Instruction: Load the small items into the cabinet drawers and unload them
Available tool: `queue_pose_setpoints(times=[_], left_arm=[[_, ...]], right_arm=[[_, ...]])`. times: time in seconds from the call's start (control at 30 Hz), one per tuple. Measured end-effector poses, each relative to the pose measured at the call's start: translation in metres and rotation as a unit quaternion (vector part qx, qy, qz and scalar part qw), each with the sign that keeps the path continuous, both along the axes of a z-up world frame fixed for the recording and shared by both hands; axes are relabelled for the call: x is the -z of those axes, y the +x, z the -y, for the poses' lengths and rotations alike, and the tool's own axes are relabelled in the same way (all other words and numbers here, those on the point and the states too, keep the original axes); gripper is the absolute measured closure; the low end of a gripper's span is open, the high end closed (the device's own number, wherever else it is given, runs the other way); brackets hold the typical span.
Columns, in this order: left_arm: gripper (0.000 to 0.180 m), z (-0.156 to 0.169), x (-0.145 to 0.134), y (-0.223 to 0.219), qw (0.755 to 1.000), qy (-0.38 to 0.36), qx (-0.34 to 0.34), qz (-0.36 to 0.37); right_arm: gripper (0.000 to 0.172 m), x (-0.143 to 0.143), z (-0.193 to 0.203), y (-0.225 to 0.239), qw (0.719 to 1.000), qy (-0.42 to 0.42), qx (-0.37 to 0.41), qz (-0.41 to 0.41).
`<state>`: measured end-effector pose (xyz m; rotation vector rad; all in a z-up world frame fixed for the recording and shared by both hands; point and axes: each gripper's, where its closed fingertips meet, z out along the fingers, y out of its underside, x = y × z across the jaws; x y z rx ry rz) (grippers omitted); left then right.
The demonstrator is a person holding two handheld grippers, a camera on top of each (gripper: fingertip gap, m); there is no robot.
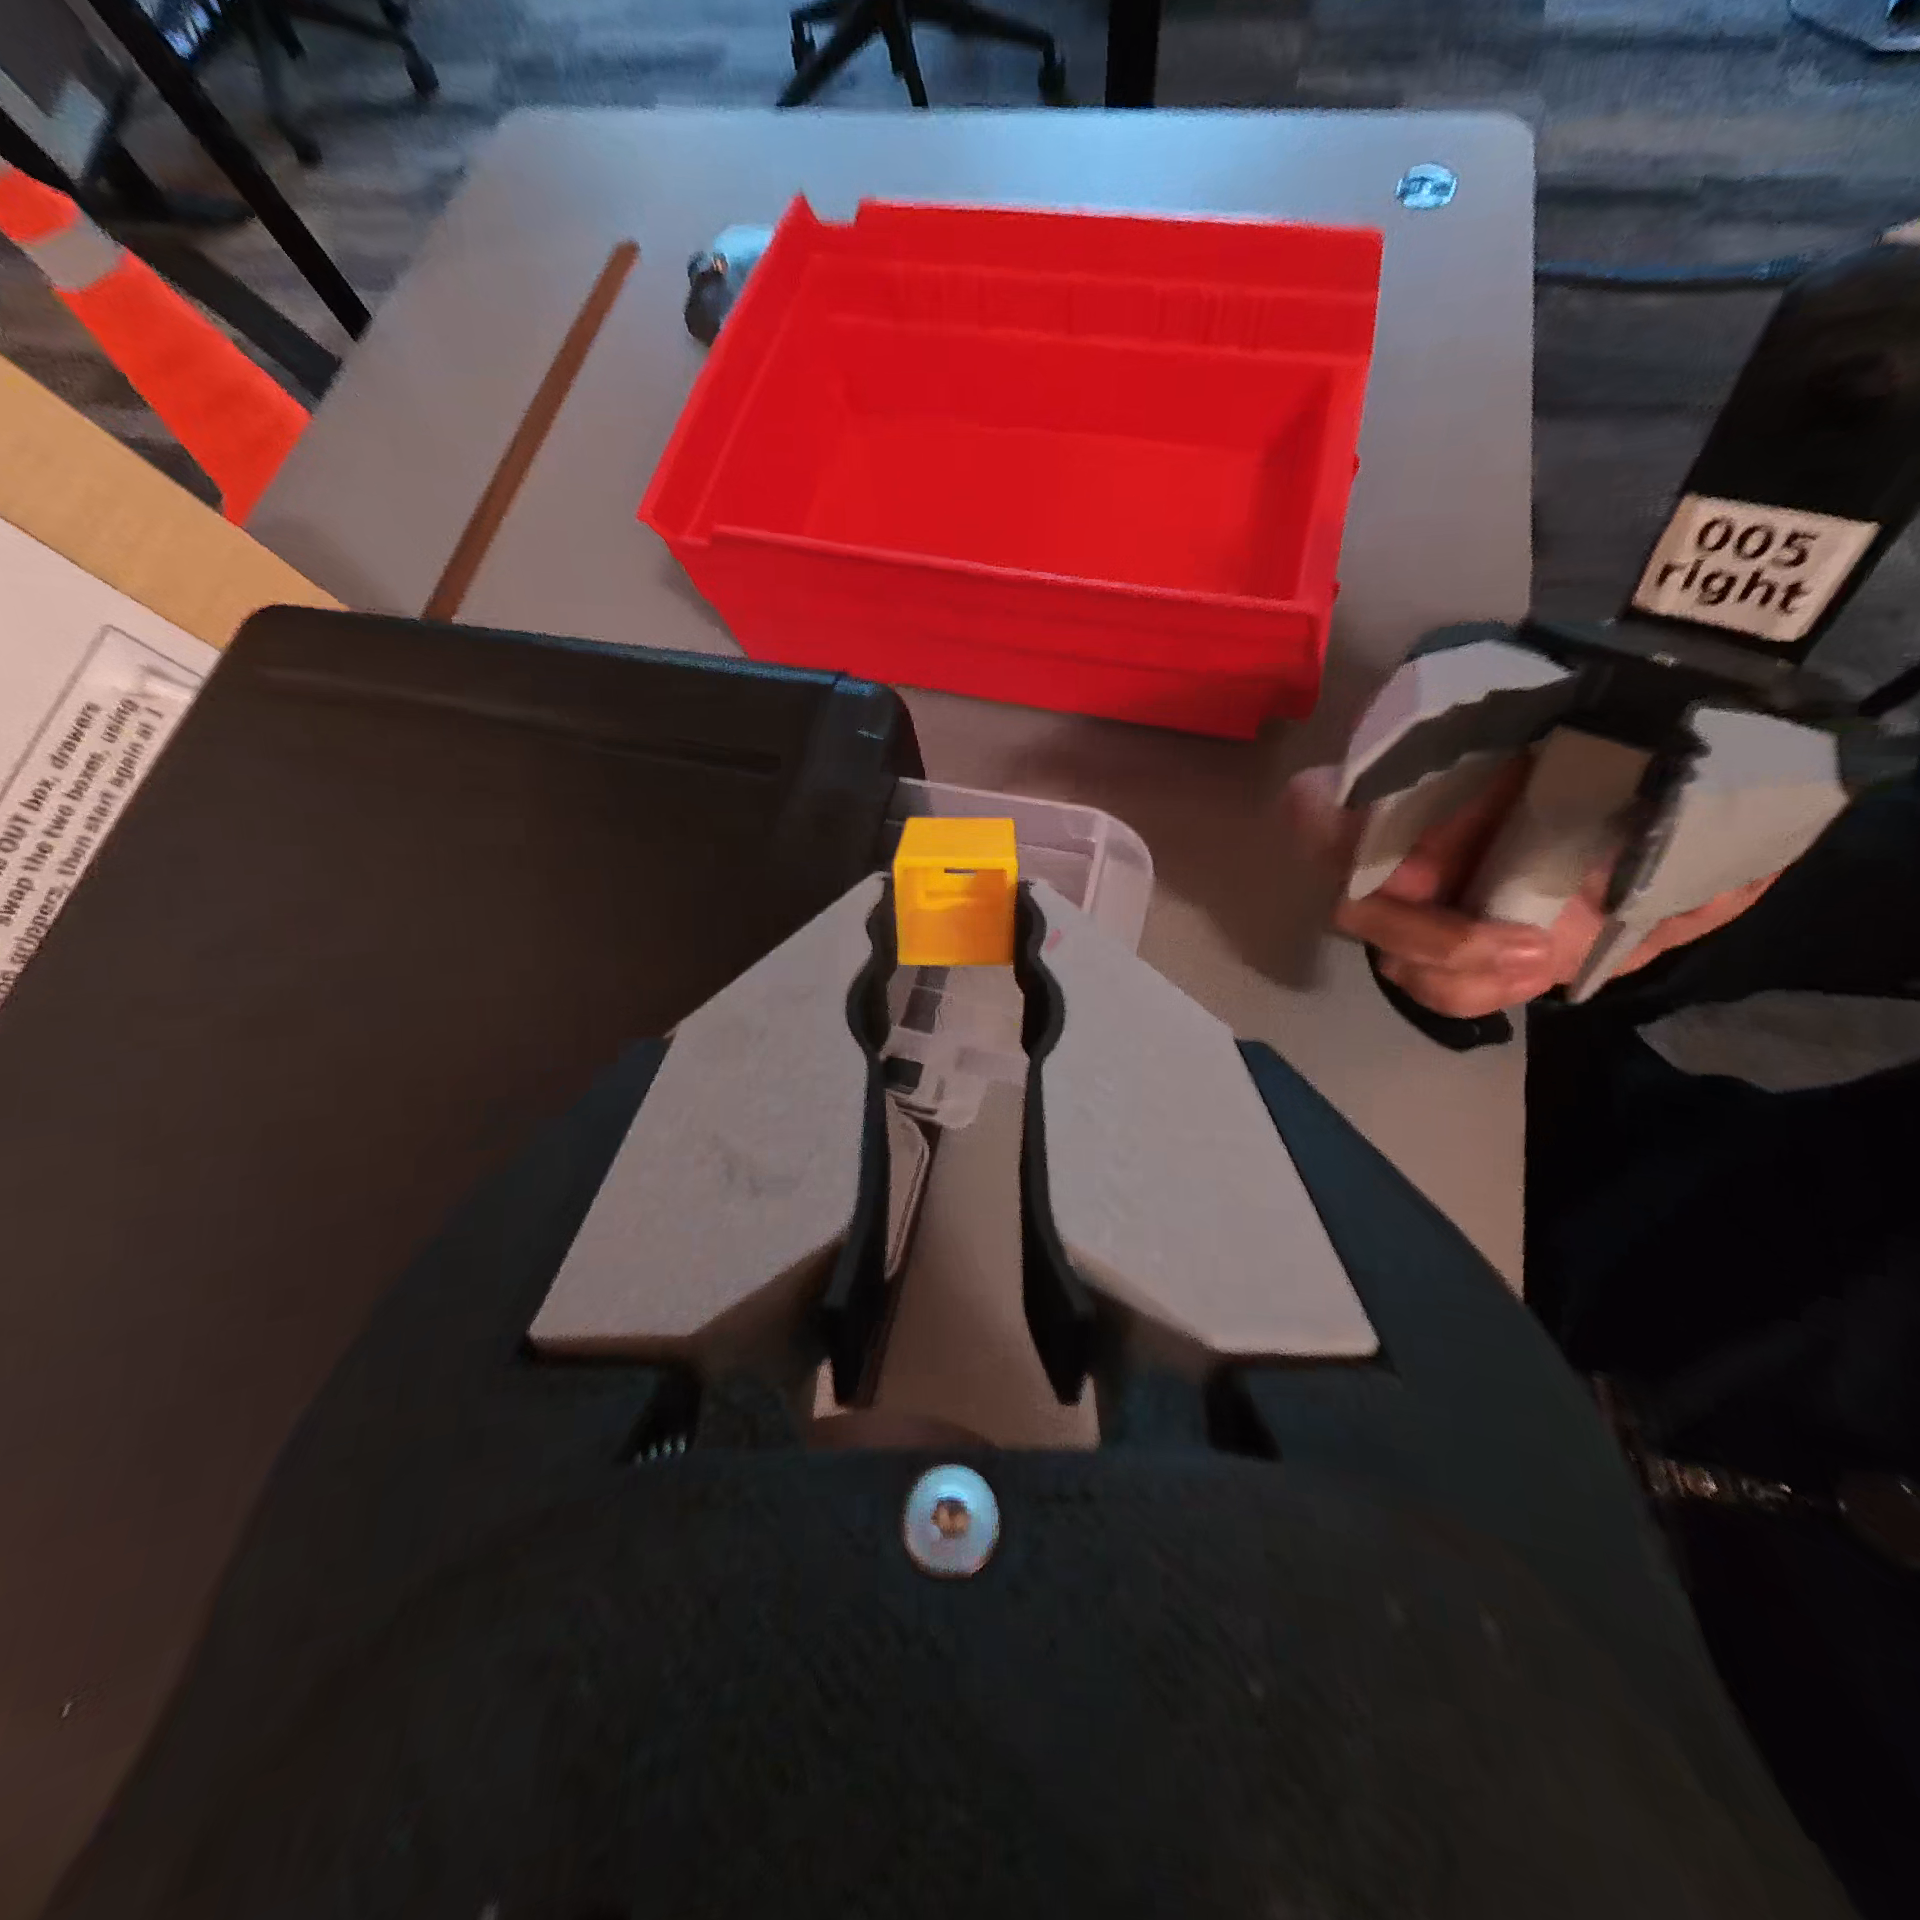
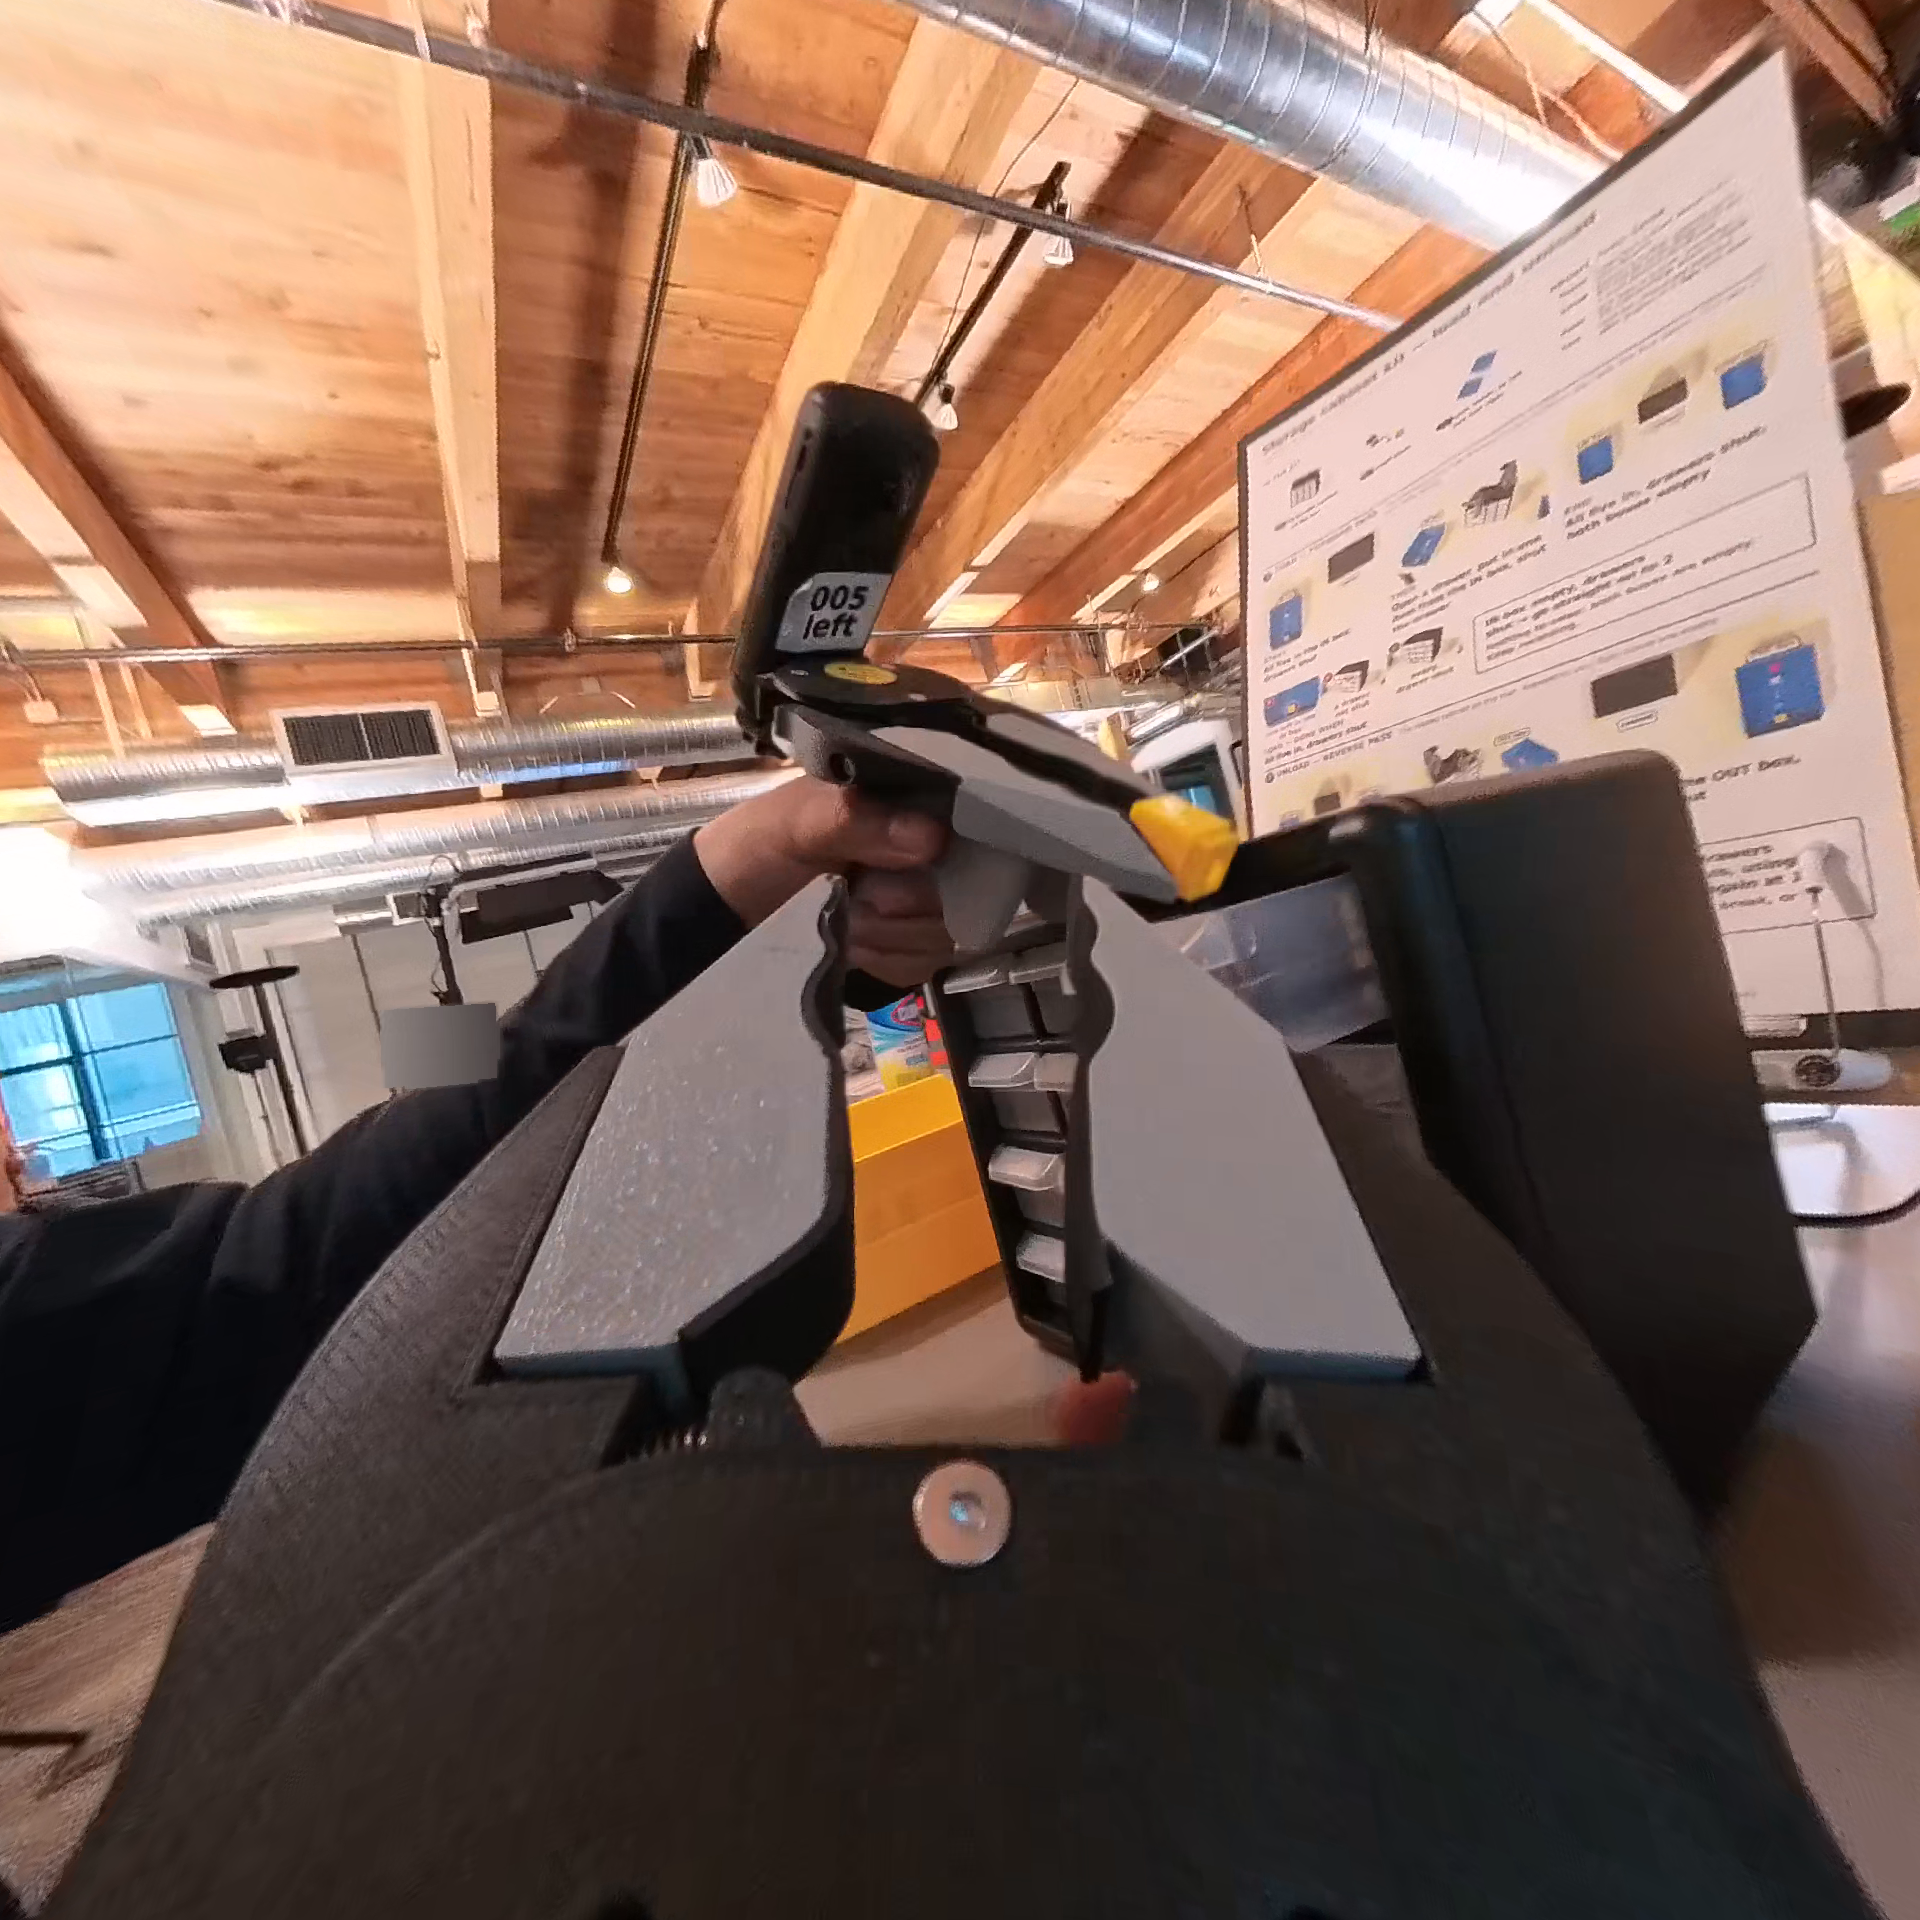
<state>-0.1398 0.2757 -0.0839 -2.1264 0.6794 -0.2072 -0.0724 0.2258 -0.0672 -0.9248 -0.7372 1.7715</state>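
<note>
Landmark is the black cabinet [image 1: 436, 831] on the grey desk [image 1: 1226, 831]. Left of it in the left wrist view: a printed sheet [image 1: 62, 790] on cardboard, and farther back an orange cone [image 1: 156, 343] on the floor. Behind the cabinet, a thin brown stick [image 1: 530, 426] lies on the desk, with a small shiny metal item [image 1: 727, 265] beyond that, touching the red bin's back left corner. At the cabinet's front right corner a clear drawer [image 1: 1091, 862] is pulled out. The left gripper [image 1: 954, 914] hangs right above that drawer, fingers [image 1: 873, 997] closed part way and pressed on both sides of a small yellow cube [image 1: 954, 894], held clear of the drawer. Behind and right of the cabinet sits the red bin [image 1: 1018, 468], open top, nothing showing inside. Far right of the cabinet, the right gripper [image 1: 1507, 831] is held in a hand [image 1: 1455, 935] over the desk edge, well apart from the drawer. In the right wrist view its fingers [image 2: 831, 1039] stand partly open with nothing between them, only background showing through the gap; the cabinet's stack of clear drawer fronts [image 2: 1023, 1122] is just beyond its right finger. A white instruction board [image 2: 1558, 520] stands behind the cabinet, wooden ceiling above.
</note>
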Motion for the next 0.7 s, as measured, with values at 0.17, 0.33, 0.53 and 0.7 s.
queue_pose_setpoints(times=[0.17,0.33,0.53,0.7], left_arm=[[0.16,-0.001,0.012,0.002,0.999,-0.042,-0.007,-0.028],[0.157,-0.004,0.011,0.004,0.999,-0.042,-0.016,-0.02],[0.146,0.002,0.0,-0.001,0.999,-0.005,-0.03,-0.01],[0.136,0.031,-0.026,-0.014,0.994,0.083,-0.067,0.029]], right_arm=[[0.133,-0.006,-0.011,0.012,1.0,0.008,0.019,-0.007],[0.134,-0.007,-0.016,0.016,0.999,0.02,0.036,0.001],[0.137,0.007,-0.02,0.002,0.991,0.057,0.074,0.096],[0.145,0.015,-0.003,-0.009,0.966,0.15,0.067,0.201]])
